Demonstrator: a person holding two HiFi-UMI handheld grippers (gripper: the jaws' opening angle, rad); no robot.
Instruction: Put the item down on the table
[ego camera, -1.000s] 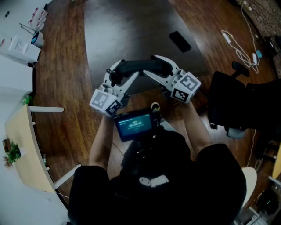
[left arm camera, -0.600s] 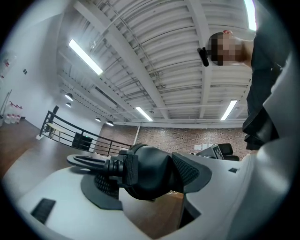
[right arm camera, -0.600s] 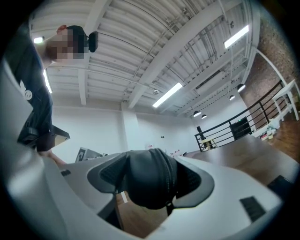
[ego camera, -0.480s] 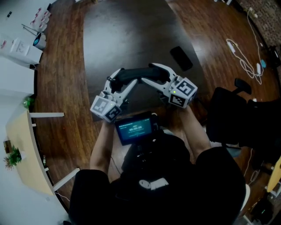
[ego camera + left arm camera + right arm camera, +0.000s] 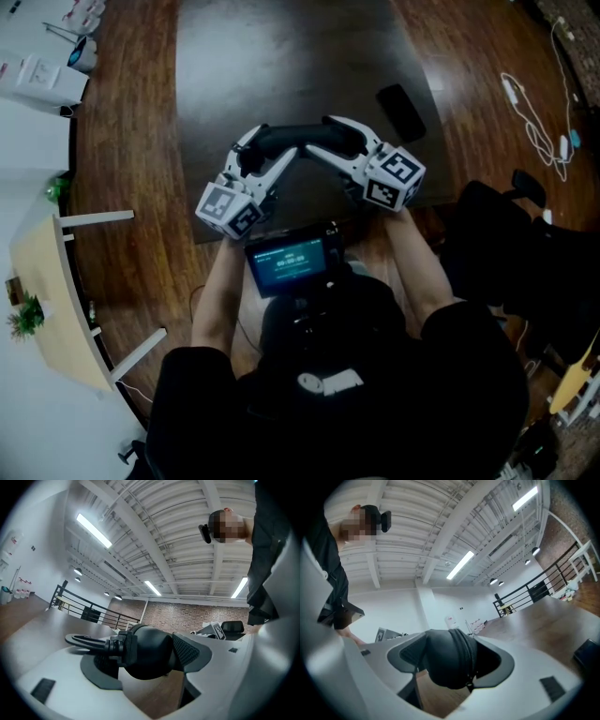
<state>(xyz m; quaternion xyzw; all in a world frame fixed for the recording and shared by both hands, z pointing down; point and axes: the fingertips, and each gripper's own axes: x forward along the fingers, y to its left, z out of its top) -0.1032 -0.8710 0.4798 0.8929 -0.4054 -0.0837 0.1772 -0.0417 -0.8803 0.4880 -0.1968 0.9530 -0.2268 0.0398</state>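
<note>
Where dark table (image 5: pixel 281 56) lies below, black zippered case (image 5: pixel 298 137) hangs between both grippers: left gripper (image 5: pixel 265 153) jaws closed on strap end, right gripper (image 5: pixel 326 141) jaws closed on opposite end.

Both forearms reach toward 12 o'clock. The left gripper (image 5: pixel 255 155) angles to 1 o'clock and the right gripper (image 5: pixel 330 141) to 10 o'clock, each with its jaws clamped on the same black pouch (image 5: pixel 292 139).

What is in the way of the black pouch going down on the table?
Nothing visible. The left gripper and right gripper hold the pouch over bare table; the phone lies off to its right.
</note>
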